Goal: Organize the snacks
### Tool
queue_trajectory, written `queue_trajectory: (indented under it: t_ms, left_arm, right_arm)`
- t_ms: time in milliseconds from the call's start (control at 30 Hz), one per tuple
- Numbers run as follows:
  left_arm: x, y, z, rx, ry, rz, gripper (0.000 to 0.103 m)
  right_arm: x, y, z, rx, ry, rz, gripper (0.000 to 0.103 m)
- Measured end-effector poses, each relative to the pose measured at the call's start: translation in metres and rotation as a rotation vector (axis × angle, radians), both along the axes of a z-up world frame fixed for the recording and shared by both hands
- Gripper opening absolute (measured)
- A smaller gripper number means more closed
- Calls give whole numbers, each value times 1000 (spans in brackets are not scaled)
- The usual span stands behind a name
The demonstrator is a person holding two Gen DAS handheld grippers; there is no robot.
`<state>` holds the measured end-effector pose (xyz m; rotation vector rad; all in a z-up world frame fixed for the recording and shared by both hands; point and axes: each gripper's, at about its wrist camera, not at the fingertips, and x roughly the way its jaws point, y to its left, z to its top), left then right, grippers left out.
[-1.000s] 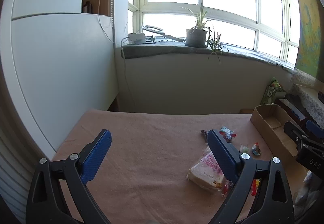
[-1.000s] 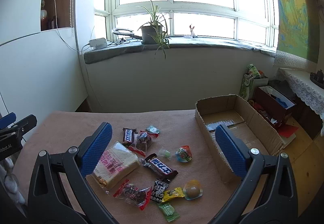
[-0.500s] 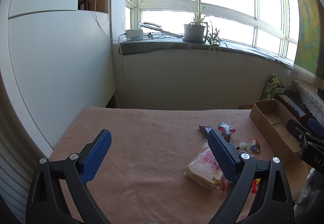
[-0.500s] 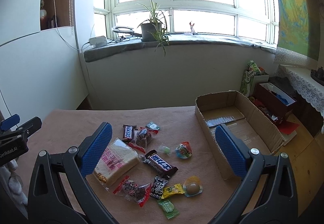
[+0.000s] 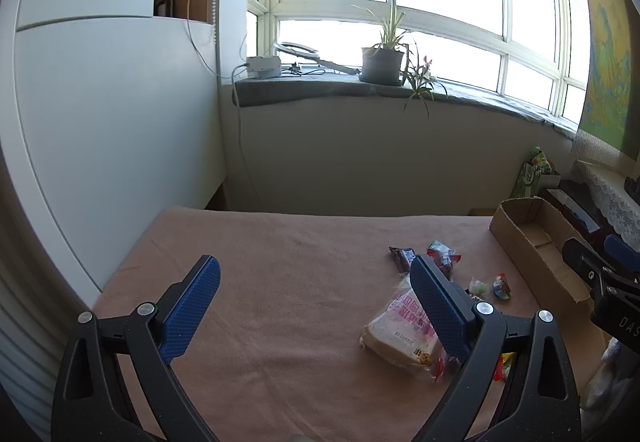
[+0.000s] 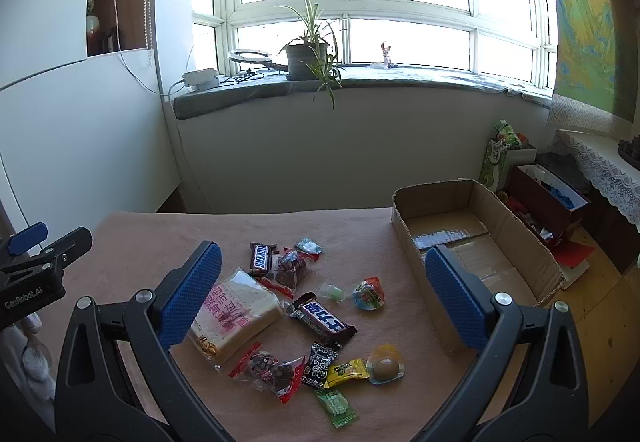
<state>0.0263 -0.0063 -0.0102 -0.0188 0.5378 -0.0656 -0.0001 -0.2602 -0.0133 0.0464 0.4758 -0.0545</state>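
Note:
Several snacks lie on the pink-clothed table (image 6: 152, 238): a bread pack (image 6: 236, 314), a Snickers bar (image 6: 261, 257), a dark chocolate bar (image 6: 323, 318), red-wrapped packs (image 6: 272, 366), small candies (image 6: 340, 370) and a jelly cup (image 6: 385, 364). An open cardboard box (image 6: 476, 242) stands at the right, with nothing in it. My right gripper (image 6: 326, 292) is open and empty above the snacks. My left gripper (image 5: 316, 302) is open and empty over the table's left part; the bread pack (image 5: 404, 334) lies by its right finger. The box also shows in the left wrist view (image 5: 532, 242).
A white wall panel (image 5: 112, 130) borders the table on the left. A windowsill with a potted plant (image 6: 306, 50) runs behind. Boxes and bags (image 6: 536, 186) stand on the floor to the right of the table.
Both grippers have risen and drawn back slightly, so the table and snacks sit lower and farther in view. Both stay open. The snacks have not moved.

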Motion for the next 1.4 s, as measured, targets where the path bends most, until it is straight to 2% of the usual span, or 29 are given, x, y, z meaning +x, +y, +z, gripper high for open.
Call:
queue_trajectory:
  t_ms: [1067,1400]
  left_arm:
    - [0,-3,-1,0,9,-16,96]
    - [6,0,-9,-7,37,-11,96]
  right_arm:
    - [-1,10,-5,-23,20,30,103]
    - [5,11,-8,-18,35,57,103]
